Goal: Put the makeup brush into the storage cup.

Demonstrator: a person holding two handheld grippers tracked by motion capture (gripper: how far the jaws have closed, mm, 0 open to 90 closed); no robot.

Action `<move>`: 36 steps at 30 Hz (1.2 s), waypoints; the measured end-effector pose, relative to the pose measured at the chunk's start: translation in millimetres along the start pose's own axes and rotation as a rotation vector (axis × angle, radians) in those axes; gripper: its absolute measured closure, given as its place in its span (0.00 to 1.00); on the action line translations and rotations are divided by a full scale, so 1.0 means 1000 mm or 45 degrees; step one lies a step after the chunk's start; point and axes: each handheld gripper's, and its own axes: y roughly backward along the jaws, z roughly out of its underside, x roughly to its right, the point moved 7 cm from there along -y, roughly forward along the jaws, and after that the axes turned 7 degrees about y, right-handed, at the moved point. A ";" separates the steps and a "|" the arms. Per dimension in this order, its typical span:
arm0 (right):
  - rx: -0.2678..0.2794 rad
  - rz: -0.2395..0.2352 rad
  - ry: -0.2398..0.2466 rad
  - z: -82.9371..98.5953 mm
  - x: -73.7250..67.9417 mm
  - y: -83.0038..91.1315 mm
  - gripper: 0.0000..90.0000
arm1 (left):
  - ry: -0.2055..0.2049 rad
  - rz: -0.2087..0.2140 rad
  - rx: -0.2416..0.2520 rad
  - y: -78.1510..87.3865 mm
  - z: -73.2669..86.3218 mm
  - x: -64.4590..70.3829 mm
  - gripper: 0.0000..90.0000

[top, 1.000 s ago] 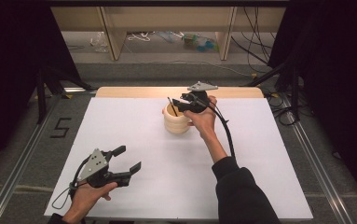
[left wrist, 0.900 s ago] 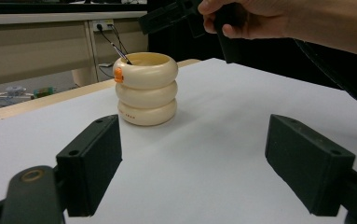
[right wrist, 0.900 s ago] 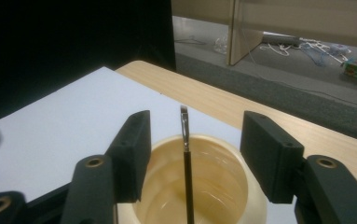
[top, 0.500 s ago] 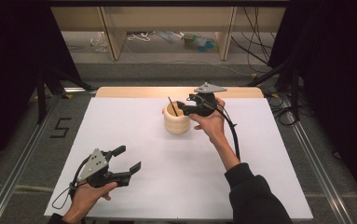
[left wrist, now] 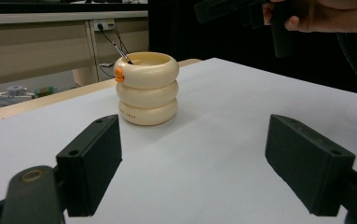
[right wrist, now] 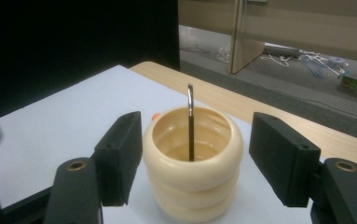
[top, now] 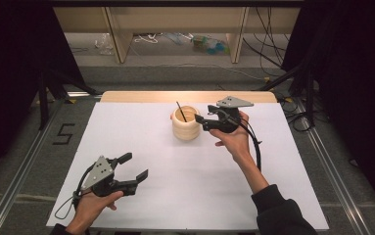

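two grippers over white table [top: 185, 186]. cream ringed holder [top: 186, 124] stands upright toward the table's far edge, thin dark pen [top: 181, 111] leaning inside it. right gripper [top: 200, 121] just beside the holder, jaws spread wide, gripping nothing. left gripper [top: 133, 166] near front-left, jaws wide apart, empty, well apart from holder.

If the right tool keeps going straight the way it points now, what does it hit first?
Probably the cream holder: the right tool is open, its jaws flanking it, with the thin black stick standing inside. Depth is uncertain.
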 end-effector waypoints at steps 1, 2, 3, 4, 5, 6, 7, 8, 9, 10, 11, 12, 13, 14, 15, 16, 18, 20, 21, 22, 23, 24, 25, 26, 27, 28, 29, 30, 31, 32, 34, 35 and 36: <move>0.003 -0.009 -0.001 0.001 -0.001 0.002 0.39 | -0.006 0.000 0.000 0.000 0.000 0.000 0.21; -0.001 -0.007 -0.001 0.002 -0.001 0.004 0.39 | -0.008 0.001 0.005 0.000 0.000 0.000 0.21; -0.004 -0.004 0.002 0.004 0.000 0.007 0.38 | -0.010 0.003 0.007 0.000 -0.001 0.000 0.21; 0.001 -0.005 -0.003 0.005 0.000 0.008 0.36 | -0.010 0.003 0.009 0.000 -0.001 0.000 0.21; 0.000 0.004 -0.007 0.006 0.000 0.009 0.36 | -0.010 0.003 0.009 0.000 -0.001 0.000 0.21; -0.008 0.009 -0.019 0.007 0.000 0.011 0.36 | -0.003 0.006 0.010 0.000 -0.001 0.000 0.21; -0.006 0.006 -0.011 0.008 0.001 0.013 0.35 | -0.011 0.005 0.010 0.001 -0.001 0.000 0.21; -0.004 0.000 -0.013 0.009 0.000 0.014 0.35 | -0.013 0.005 0.010 0.001 -0.002 0.000 0.21; -0.006 0.000 -0.013 0.010 0.000 0.016 0.35 | -0.012 0.006 0.011 0.001 -0.002 0.000 0.21; -0.010 0.012 -0.011 0.011 0.000 0.017 0.35 | -0.012 0.005 0.010 0.001 -0.002 0.000 0.21; -0.014 0.003 -0.012 0.012 0.000 0.018 0.35 | -0.013 0.005 0.011 0.001 -0.002 0.000 0.21; -0.010 0.002 -0.013 0.013 -0.001 0.019 0.34 | -0.015 0.006 0.011 0.001 -0.002 0.000 0.21; -0.004 0.012 0.003 0.014 -0.001 0.020 0.34 | -0.013 0.005 0.011 0.001 -0.002 0.000 0.21; -0.007 0.003 0.006 0.015 -0.002 0.021 0.34 | -0.012 0.006 0.012 0.001 -0.002 0.000 0.21; -0.001 0.001 -0.002 0.015 -0.003 0.023 0.34 | -0.012 0.005 0.013 0.001 -0.002 0.000 0.21; -0.005 0.006 0.000 0.016 -0.004 0.024 0.34 | -0.012 0.004 0.013 0.001 -0.002 -0.001 0.21; -0.006 -0.001 0.011 0.016 -0.005 0.027 0.34 | -0.012 0.002 0.014 0.001 -0.002 -0.001 0.21; 0.013 -0.001 0.018 0.016 -0.006 0.029 0.33 | -0.003 0.001 0.015 0.001 -0.002 -0.001 0.21; 0.014 0.001 0.018 0.016 -0.007 0.031 0.33 | -0.012 0.002 0.013 0.001 -0.002 -0.001 0.21; 0.014 -0.004 0.018 0.016 -0.007 0.033 0.33 | -0.014 0.002 0.013 0.002 -0.002 -0.001 0.21; 0.019 -0.001 0.017 0.016 -0.008 0.034 0.33 | -0.013 0.001 0.014 0.002 -0.002 -0.001 0.21; 0.024 -0.003 0.015 0.016 -0.008 0.034 0.32 | -0.012 0.000 0.014 0.002 -0.002 -0.001 0.21; 0.019 0.000 0.016 0.016 -0.008 0.036 0.32 | -0.008 0.001 0.015 0.001 -0.002 -0.001 0.21; 0.023 -0.002 0.016 0.016 -0.008 0.037 0.32 | -0.003 -0.001 0.015 0.001 -0.002 -0.001 0.21; 0.027 0.000 0.013 0.016 -0.009 0.038 0.31 | -0.005 0.000 0.015 0.001 -0.002 -0.001 0.21; 0.026 0.003 0.018 0.016 -0.009 0.039 0.31 | -0.005 0.000 0.015 0.001 -0.002 -0.001 0.21; 0.030 -0.007 0.018 0.016 -0.010 0.040 0.30 | -0.004 -0.001 0.016 0.001 -0.002 -0.001 0.21; 0.030 0.007 0.017 0.016 -0.009 0.041 0.30 | -0.004 -0.001 0.016 0.001 -0.002 -0.002 0.21; 0.034 0.000 0.011 0.017 -0.010 0.042 0.29 | -0.004 -0.001 0.016 0.001 -0.002 -0.002 0.21; 0.031 0.005 0.007 0.018 -0.009 0.044 0.28 | -0.004 -0.001 0.017 0.001 -0.002 -0.001 0.21; 0.022 0.012 0.014 0.019 -0.009 0.046 0.27 | -0.006 -0.001 0.016 0.002 -0.002 -0.001 0.21; 0.021 0.015 0.021 0.020 -0.009 0.046 0.26 | -0.006 -0.001 0.016 0.001 -0.002 -0.001 0.21; 0.022 0.011 0.030 0.020 -0.009 0.047 0.26 | -0.005 -0.002 0.015 0.001 -0.002 -0.001 0.21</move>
